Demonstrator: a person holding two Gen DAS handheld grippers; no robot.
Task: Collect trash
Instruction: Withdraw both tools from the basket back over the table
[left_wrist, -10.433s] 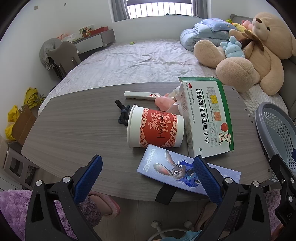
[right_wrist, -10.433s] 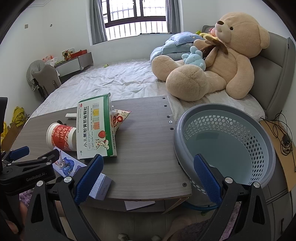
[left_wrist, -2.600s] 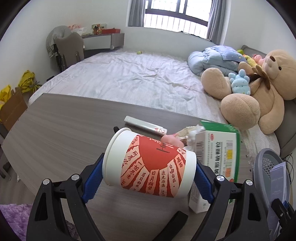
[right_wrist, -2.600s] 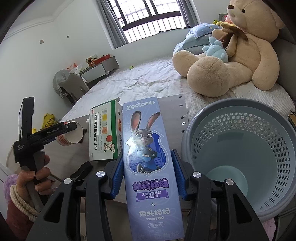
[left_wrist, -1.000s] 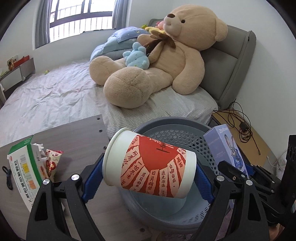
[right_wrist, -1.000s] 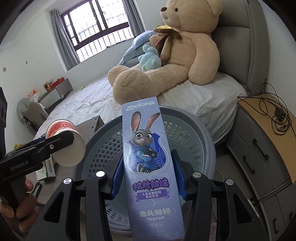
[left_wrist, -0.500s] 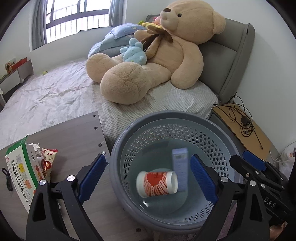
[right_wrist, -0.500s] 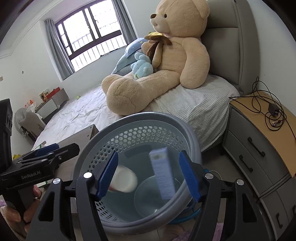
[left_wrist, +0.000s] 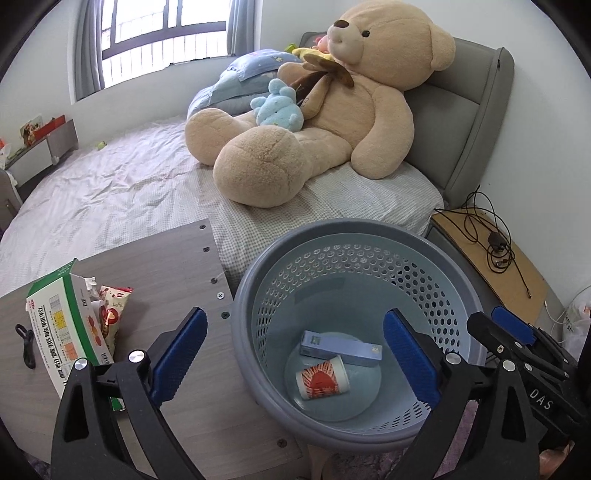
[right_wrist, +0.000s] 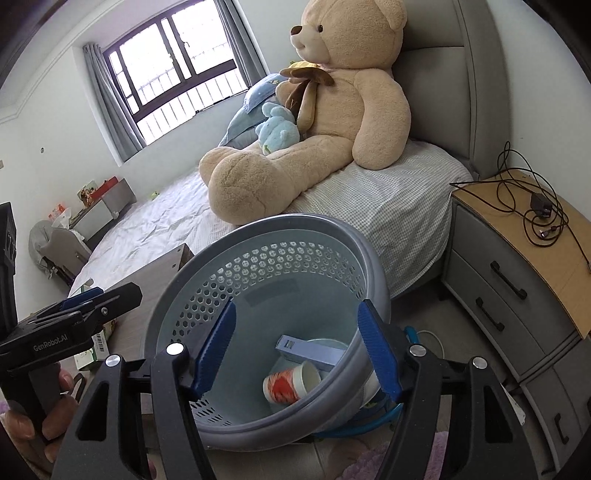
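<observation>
The grey perforated basket (left_wrist: 436, 254) stands beside the table end; it also shows in the right wrist view (right_wrist: 373, 266). On its bottom lie the red and white paper cup (left_wrist: 322, 375) (right_wrist: 291, 386) on its side and the blue Zootopia box (left_wrist: 341, 348) (right_wrist: 310, 350). My left gripper (left_wrist: 295, 354) is open and empty above the basket's near rim. My right gripper (right_wrist: 295, 349) is open and empty above the basket. On the table the green and white medicine box (left_wrist: 62, 325) and a snack wrapper (left_wrist: 112, 304) lie at the left.
The grey wood table (left_wrist: 162, 266) ends at the basket. A black cord (left_wrist: 26, 341) lies at its left edge. A bed with a big teddy bear (left_wrist: 332, 110) is behind. A nightstand with cables (right_wrist: 517, 236) stands at the right.
Half a second ago the cup and box were falling into the basket; now both lie still on its bottom. Both grippers stay open and have shifted slightly.
</observation>
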